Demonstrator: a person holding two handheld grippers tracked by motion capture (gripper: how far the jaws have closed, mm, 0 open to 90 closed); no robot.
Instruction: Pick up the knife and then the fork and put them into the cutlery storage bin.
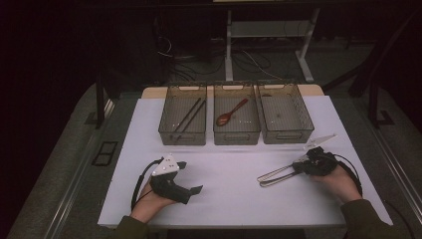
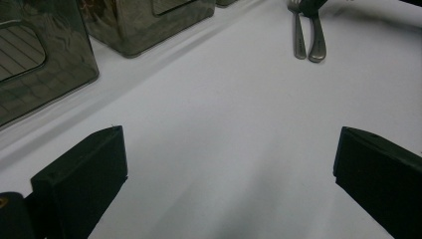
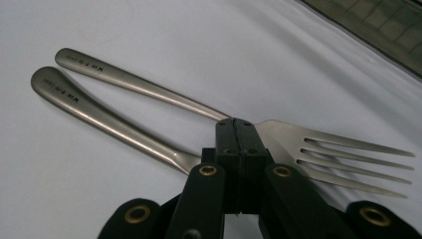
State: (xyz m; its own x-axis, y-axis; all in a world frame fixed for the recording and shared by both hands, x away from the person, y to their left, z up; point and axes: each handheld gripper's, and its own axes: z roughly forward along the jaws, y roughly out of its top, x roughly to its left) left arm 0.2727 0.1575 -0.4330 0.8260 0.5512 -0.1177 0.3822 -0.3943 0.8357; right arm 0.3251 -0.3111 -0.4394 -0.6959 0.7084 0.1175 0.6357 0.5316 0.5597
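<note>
Two metal utensils lie side by side on the white table sheet, handles pointing left: a fork with its tines showing, and a second piece whose head is hidden behind my jaws. In the high view this pair lies right of centre. My right gripper is shut, jaws pressed together right over the utensils' necks; I cannot tell whether they pinch metal. My left gripper rests at the front left, open, with bare sheet between its jaws. The utensil handles appear far off in the left gripper view.
Three dark see-through bins stand in a row at the back: the left bin holds chopsticks, the middle bin a reddish spoon, and the right bin looks bare inside. The table edge runs along the front.
</note>
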